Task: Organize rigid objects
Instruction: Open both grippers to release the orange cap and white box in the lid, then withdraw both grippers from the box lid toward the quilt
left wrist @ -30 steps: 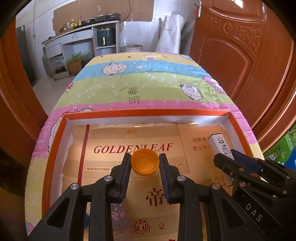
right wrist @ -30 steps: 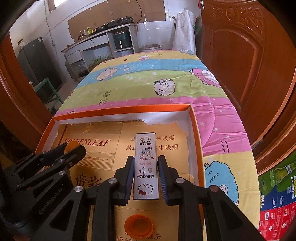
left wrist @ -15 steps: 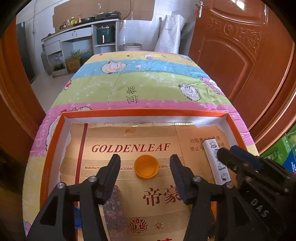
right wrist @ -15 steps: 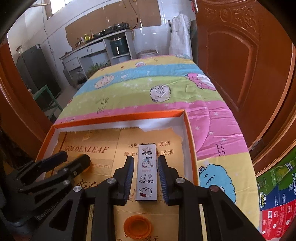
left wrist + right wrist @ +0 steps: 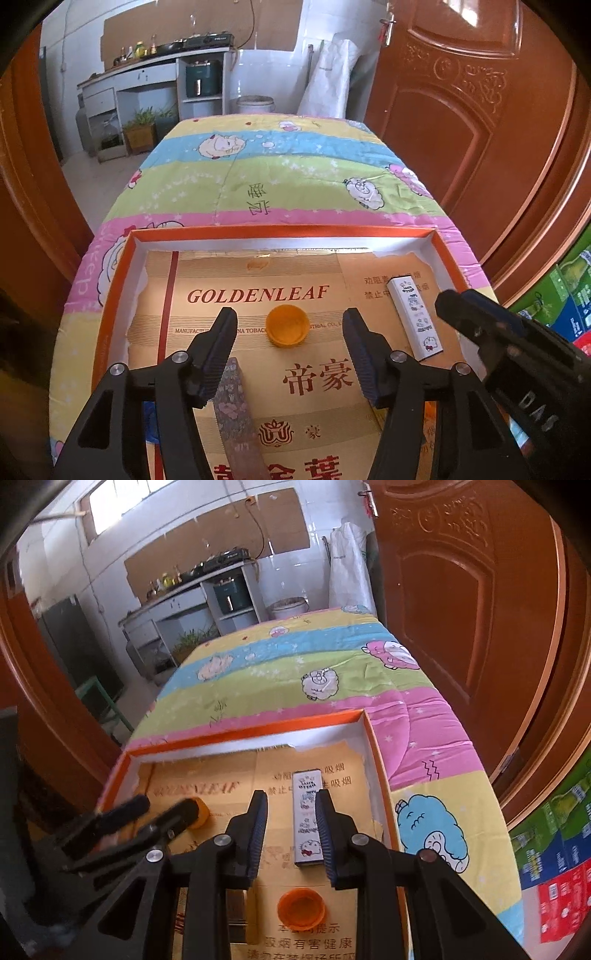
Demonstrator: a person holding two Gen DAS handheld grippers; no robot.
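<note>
Placing step: cap just let go, slim box set down in the tray.
The left gripper (image 5: 290, 347) has just been opening, jaws wide and clear of the round orange plastic cap (image 5: 287, 326) lying on the glossy card-lined orange tray (image 5: 114, 295). The right gripper (image 5: 291, 830) flanks the flat printed white box (image 5: 307, 825); whether its pads press I cannot tell. Next, I judge: back off and fetch another piece.
</note>
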